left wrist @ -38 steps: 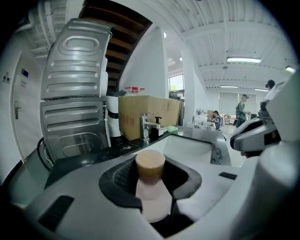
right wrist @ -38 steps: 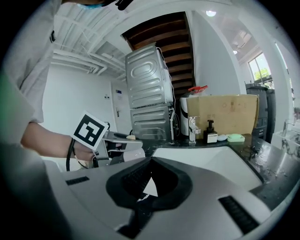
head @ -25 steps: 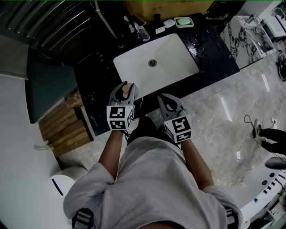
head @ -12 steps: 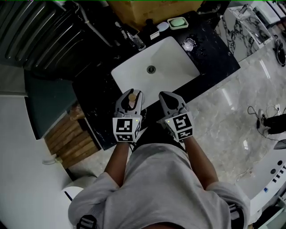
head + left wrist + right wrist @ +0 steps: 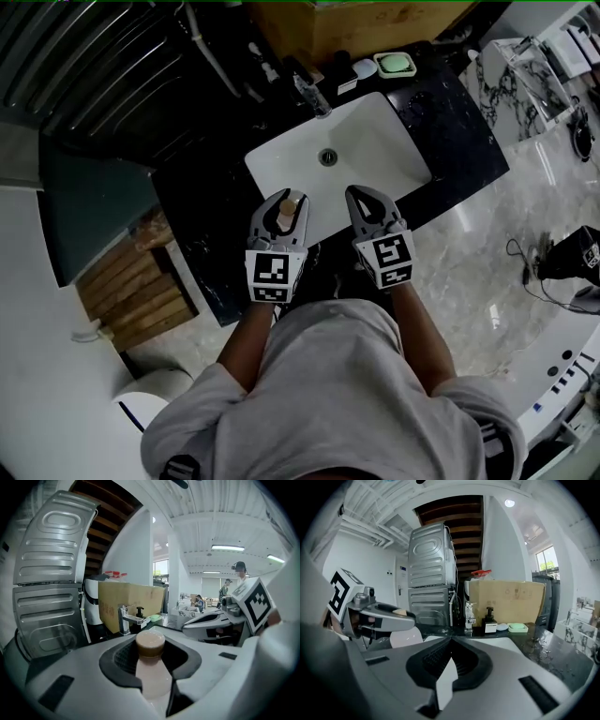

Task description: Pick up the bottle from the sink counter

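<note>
A pale bottle (image 5: 287,212) with a brown cap stands upright between the jaws of my left gripper (image 5: 286,198), which is shut on its neck and body. In the left gripper view the bottle (image 5: 151,679) fills the gap and its cap rises just above the left gripper (image 5: 151,638). My right gripper (image 5: 362,193) hangs beside it, jaws together with nothing held; the right gripper (image 5: 451,642) shows its tips meeting. Both hover over the front rim of the white sink (image 5: 281,161) set in the black counter (image 5: 455,122).
A chrome tap (image 5: 314,96) stands behind the basin, with a black soap dispenser (image 5: 490,619) and a green soap dish (image 5: 396,64) next to it. A cardboard box (image 5: 366,21) sits at the back. A ribbed metal appliance (image 5: 94,56) is at left, wooden slats (image 5: 136,281) below.
Both grippers have shifted rightward and toward the sink, the left one still carrying the bottle. They now hang over the basin's front rim.
</note>
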`<state>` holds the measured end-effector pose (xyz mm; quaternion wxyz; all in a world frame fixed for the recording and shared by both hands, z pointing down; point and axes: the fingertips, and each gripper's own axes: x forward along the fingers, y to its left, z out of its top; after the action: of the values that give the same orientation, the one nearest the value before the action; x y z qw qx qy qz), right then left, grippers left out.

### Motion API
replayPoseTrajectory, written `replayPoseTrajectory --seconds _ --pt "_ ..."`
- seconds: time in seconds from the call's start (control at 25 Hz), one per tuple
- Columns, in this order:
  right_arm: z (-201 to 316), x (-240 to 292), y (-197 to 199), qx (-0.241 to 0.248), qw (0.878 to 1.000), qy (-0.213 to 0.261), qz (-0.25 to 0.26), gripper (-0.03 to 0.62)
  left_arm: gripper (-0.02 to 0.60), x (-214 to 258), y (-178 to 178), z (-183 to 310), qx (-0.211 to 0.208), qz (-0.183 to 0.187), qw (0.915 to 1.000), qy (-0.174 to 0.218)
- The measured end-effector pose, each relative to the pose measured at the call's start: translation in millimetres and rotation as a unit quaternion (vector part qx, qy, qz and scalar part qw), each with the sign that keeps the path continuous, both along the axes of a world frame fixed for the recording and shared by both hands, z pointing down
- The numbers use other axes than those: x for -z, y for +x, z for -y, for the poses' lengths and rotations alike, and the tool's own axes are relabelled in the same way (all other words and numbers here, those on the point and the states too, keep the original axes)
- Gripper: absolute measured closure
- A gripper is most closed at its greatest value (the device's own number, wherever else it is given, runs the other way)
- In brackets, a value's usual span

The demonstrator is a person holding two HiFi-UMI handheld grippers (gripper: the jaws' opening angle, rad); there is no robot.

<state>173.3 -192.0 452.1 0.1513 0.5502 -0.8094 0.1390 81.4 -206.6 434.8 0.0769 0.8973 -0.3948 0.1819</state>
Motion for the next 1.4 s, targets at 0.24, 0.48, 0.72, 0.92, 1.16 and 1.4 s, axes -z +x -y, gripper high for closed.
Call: replayPoseTrajectory --seconds 0.24,0.48,0.72,0.92,1.16,1.4 --pt "15.4 11.8 5.3 0.025 0.999 0.024 -0.018 0.585 0.456 5.1 -1.6 12.4 0.024 0.008 0.9997 0.004" --pt "26.2 24.7 20.6 0.079 0.996 0.038 -0.011 0.585 0.456 22.5 11.5 20.3 0.087 0.007 0.9959 0.023" --pt "35.0 41.4 47.3 0.105 0.992 0.066 -0.003 0.585 0.456 43.5 34.1 16.5 0.125 0.007 0.9911 0.044" --pt "37.5 53.7 73.3 0.095 0.993 0.076 -0.002 0.585 0.456 61.4 52.8 14.6 0.134 0.012 0.9892 0.057" --pt "37.0 79.7 95.8 0.084 0.988 0.123 0.028 0.585 0.456 75.1 73.9 9.6 0.138 -0.002 0.9881 0.069" --pt "34.5 94.3 109.5 0.07 0.987 0.139 0.033 0.585 0.456 77.5 83.8 5.4 0.142 -0.01 0.9876 0.067"
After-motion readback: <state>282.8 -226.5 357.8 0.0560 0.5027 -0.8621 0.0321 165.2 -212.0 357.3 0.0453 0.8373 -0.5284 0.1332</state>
